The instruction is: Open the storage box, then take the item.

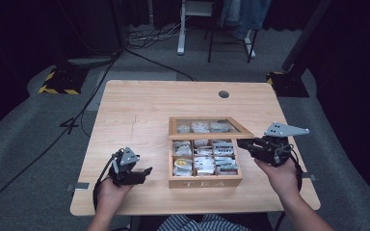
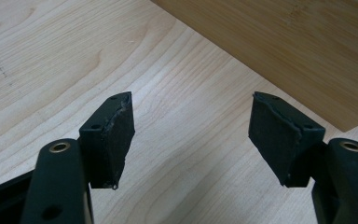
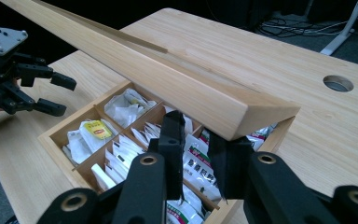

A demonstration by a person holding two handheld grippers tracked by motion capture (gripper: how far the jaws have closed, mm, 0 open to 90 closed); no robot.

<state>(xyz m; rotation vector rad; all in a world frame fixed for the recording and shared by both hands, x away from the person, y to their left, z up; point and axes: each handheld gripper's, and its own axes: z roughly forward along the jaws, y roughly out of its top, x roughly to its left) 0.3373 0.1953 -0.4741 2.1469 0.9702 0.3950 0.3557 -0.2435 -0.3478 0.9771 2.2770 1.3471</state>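
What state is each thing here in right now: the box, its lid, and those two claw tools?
Tea box: open, compartments filled with tea bags.
Lid: raised partway, front corner pinched by the right gripper.
Right gripper: shut on the lid's corner.
Left gripper: open, holding nothing, over the table beside the box.
Tea bags: lying in their compartments, untouched.

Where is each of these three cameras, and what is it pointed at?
High view: above the person's side, looking down on table and tea box; both forearms show.
Left gripper view: on the left gripper, facing tabletop and box side.
Right gripper view: on the right gripper, at the lid.
Shared: the tea box.
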